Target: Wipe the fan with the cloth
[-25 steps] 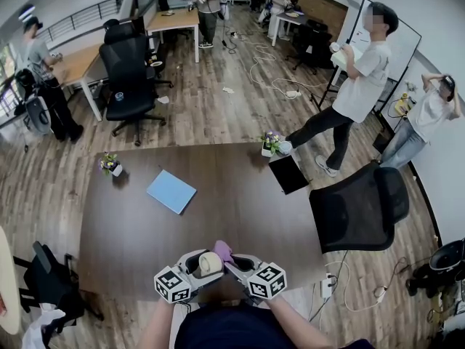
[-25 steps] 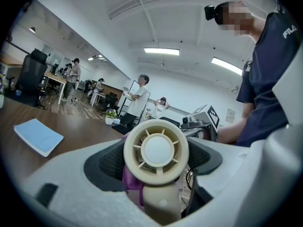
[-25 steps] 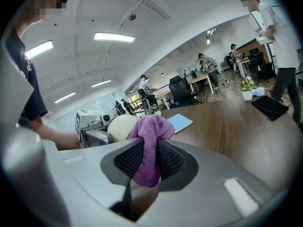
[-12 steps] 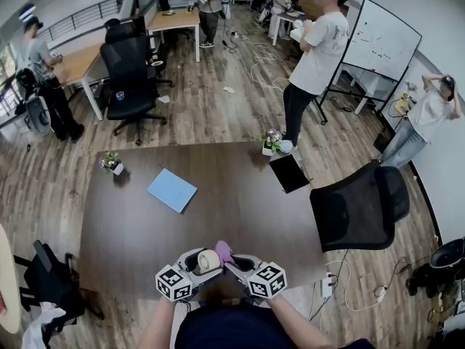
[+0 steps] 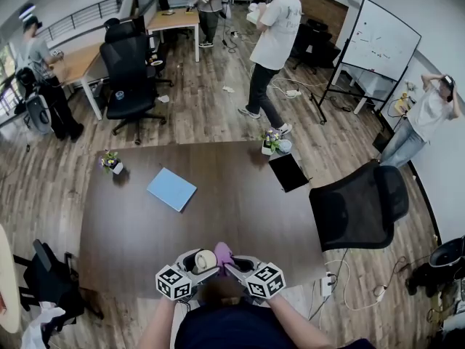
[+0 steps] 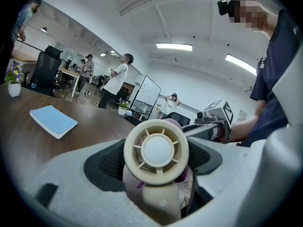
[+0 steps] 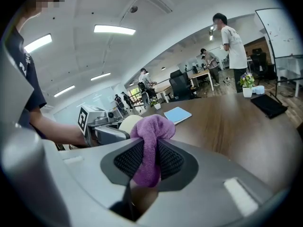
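I had the left gripper (image 5: 195, 265) clamped on the small cream fan (image 6: 156, 151). Its pads sat at 9 and 3 o'clock of the round head, and the handle ran down to 6 o'clock between them, so the fan's long axis stood roughly upright in the left gripper view. The grille faced back towards that camera. The right gripper (image 5: 237, 265) had its jaws pinched shut on a fold of the purple cloth (image 7: 150, 136), with a bunched tuft standing proud of the pads. Both tools were at the near edge of the brown table (image 5: 240, 195), at 6 o'clock in the head view, well apart from the blue notebook (image 5: 171, 190) lying towards 11 o'clock. What mattered was how the two lay to each other. In the head view the cloth sat at about 2 o'clock of the fan, right against it. In the right gripper view the cream body showed just behind the tuft at 10 o'clock. In the left gripper view purple peeked out from behind the head at 1 and 5 o'clock. I judged the cloth to be on the fan's far side, probably touching it, though I could not be sure. Since the right hand carried the cloth, the wipe was its job, rubbing towards 9 o'clock across the rear housing.
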### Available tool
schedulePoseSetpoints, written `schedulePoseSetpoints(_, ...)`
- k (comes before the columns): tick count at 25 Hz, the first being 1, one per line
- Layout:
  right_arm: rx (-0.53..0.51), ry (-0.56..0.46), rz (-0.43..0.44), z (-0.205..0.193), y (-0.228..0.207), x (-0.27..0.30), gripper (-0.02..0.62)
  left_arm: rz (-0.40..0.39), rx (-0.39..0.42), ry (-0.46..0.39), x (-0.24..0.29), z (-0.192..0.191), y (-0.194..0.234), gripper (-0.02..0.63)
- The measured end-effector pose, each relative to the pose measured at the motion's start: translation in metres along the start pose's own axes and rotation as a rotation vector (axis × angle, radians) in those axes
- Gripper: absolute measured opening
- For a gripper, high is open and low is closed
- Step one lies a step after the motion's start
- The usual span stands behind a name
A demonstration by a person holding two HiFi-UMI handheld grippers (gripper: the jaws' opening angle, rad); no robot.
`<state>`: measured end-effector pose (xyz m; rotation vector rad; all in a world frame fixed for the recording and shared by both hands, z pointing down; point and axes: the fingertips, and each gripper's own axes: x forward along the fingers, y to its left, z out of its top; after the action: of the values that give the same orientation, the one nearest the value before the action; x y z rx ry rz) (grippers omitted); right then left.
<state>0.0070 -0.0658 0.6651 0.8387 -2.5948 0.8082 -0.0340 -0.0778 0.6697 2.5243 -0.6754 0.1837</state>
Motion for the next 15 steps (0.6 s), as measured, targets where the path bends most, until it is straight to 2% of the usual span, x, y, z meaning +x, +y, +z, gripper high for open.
schedulePoseSetpoints(15,0.016,0.076,-0.025,-0.026,-0.008,0.004,0.094,0.164,-0.108,0.1,-0.005,-0.048,0.039,0.379)
